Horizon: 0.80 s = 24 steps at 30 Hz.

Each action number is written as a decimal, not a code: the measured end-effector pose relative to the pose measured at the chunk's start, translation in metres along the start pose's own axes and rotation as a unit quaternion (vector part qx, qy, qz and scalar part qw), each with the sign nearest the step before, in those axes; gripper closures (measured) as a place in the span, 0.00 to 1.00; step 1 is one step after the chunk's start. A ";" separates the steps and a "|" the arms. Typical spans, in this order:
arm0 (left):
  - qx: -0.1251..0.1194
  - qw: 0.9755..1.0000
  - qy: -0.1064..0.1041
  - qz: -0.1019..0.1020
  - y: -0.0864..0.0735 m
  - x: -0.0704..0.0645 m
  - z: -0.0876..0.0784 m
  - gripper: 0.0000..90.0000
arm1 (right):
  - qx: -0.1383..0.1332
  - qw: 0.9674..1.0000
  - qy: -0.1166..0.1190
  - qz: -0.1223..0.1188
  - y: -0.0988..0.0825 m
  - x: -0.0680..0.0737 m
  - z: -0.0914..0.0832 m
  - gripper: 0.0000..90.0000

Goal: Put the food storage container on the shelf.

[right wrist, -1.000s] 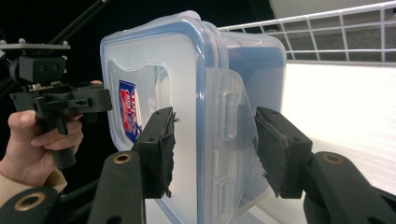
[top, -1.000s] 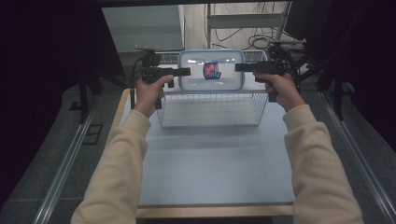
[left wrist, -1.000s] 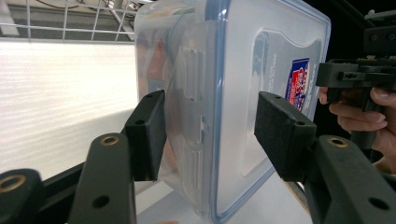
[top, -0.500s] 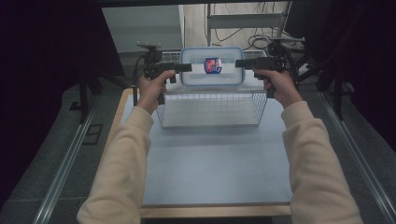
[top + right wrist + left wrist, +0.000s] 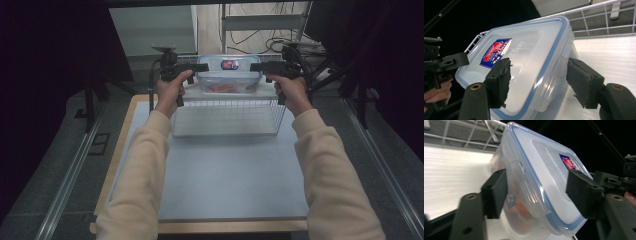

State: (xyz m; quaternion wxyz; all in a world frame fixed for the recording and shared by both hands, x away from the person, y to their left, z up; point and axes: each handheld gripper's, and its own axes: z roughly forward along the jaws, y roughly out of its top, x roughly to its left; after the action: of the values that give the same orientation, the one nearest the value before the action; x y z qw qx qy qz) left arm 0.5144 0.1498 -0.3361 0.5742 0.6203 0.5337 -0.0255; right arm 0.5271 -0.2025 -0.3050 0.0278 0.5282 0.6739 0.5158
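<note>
- A clear plastic food container (image 5: 229, 75) with a blue-rimmed snap lid and a red-and-blue sticker (image 5: 229, 64) sits at the far end of the white wire basket (image 5: 227, 117), at the far side of the table (image 5: 225, 185).
- Something orange-red shows through the container's wall (image 5: 520, 212); what it is cannot be told.
- The left gripper (image 5: 199, 67) is at the container's left end. Its jaws have just been opening and now stand apart — the container's end lies between the pads (image 5: 495, 192), with a gap showing at both, so nothing is clamped.
- The right gripper (image 5: 256, 67) is at the container's right end. Its jaws have also just been opening; the lid edge and side latch sit between the pads (image 5: 584, 85), and the right-hand pad is clear of the wall. The other pad lies over the lid, and whether it touches cannot be told.
- In the right gripper view the container (image 5: 524, 70) looks tilted, its lid turned toward the camera — the basket's wire rim (image 5: 599, 17) runs behind it.
- Both of the person's hands come in from the near side, sleeves pale cream, each wrapped around a gripper handle.
</note>
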 end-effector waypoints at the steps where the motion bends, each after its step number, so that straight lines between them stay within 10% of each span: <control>1: -0.001 1.000 0.003 0.001 0.000 0.000 0.000 0.35 | -0.004 1.000 -0.001 -0.001 -0.001 0.001 0.000 0.40; 14: -0.024 0.997 0.022 0.065 -0.017 -0.029 -0.033 0.28 | -0.027 0.997 0.013 -0.073 -0.012 0.008 -0.035 0.34; 24: -0.027 0.995 -0.010 0.096 -0.073 -0.043 -0.077 0.27 | -0.017 0.991 0.051 -0.124 -0.059 0.006 -0.066 0.32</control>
State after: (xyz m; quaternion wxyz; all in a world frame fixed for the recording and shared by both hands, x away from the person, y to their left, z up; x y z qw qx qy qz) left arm 0.4007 0.1626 -0.3328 0.5964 0.6523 0.4663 0.0377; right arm 0.4457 -0.2371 -0.3141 0.0661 0.4126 0.7261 0.5460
